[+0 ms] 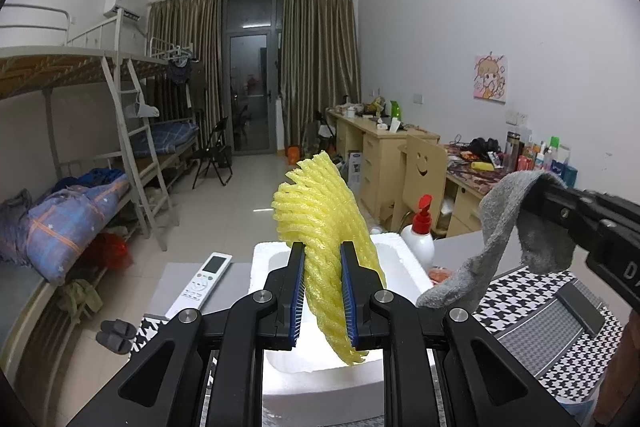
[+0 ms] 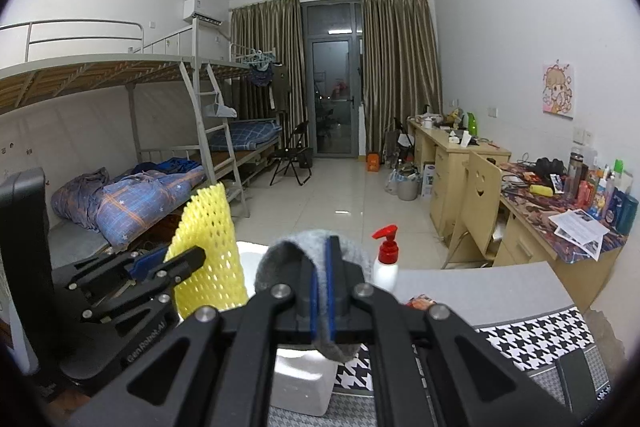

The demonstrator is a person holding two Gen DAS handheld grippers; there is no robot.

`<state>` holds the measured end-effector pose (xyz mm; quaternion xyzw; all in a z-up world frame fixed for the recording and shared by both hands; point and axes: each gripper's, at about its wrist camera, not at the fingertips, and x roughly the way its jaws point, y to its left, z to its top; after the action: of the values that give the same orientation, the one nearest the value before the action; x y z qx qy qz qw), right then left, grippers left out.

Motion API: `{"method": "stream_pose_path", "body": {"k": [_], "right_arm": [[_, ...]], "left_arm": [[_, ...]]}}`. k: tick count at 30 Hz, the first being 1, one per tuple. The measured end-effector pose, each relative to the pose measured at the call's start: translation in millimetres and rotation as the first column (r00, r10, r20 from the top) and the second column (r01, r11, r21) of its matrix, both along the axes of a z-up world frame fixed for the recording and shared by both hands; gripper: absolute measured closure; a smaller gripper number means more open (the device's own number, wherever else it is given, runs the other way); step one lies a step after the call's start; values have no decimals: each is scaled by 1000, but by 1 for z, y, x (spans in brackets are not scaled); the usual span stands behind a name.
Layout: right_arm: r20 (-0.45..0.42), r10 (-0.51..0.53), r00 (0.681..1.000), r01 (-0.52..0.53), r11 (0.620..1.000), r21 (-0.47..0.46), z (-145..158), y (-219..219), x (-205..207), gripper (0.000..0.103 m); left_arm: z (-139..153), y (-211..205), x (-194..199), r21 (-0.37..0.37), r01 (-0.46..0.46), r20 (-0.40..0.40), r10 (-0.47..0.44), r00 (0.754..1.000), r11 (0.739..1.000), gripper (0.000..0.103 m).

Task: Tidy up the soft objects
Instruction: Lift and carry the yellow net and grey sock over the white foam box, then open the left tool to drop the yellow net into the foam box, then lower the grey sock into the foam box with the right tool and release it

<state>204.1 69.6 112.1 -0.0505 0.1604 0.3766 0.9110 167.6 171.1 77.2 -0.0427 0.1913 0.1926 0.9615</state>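
My left gripper (image 1: pixel 322 259) is shut on a yellow foam net sleeve (image 1: pixel 320 211) and holds it upright above the white foam box (image 1: pixel 394 251). In the right wrist view the sleeve (image 2: pixel 210 247) and left gripper (image 2: pixel 176 259) show at the left. My right gripper (image 2: pixel 322 263) is shut on a grey sock (image 2: pixel 288 251) that drapes over its fingers, above the box's (image 2: pixel 304 379) right side. In the left wrist view the sock (image 1: pixel 500 227) hangs from the right gripper (image 1: pixel 536 195) at the right.
A white remote (image 1: pixel 204 281) lies on the table left of the box. A white pump bottle with a red top (image 1: pixel 420 231) stands behind the box. A houndstooth cloth (image 1: pixel 532 303) covers the table at the right. Desks, a chair and bunk beds stand beyond.
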Motion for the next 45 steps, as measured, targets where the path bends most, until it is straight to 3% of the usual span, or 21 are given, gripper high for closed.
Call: {"method": "stream_pose_path", "body": {"k": [19,20,23,28,30,33,45], "right_arm": [[-9,-2,1000,2,1000,-25,-2,12,10,97],[-7,-5,1000,5,1000,-25,-2,12,10,97],[-8,-10,1000,9,1000,-27,-3,12,10,97],[-11,-11,1000,11,1000,-21,-3,11,13,97],[-12,-16,1000,16,1000,-24,-4,11,15,97],[-17,-17,1000,17,999,-27,-6,11,17,97],[-16,1,1000,-1,999,-36,-5,17,18,97]], "left_arm": [[-19,12,28,-24,41,-54,-42,998,999,83],[-20,11,30,-24,44,-58,-45,997,999,78],[-23,12,33,-29,52,-58,-54,997,998,49],[-28,8,37,-5,51,-72,-51,996,999,25],[-29,6,38,10,43,-76,-42,996,999,9],[-29,9,36,5,28,-70,-28,997,1000,3],[-21,28,22,-3,-46,-52,46,998,999,1]]}}
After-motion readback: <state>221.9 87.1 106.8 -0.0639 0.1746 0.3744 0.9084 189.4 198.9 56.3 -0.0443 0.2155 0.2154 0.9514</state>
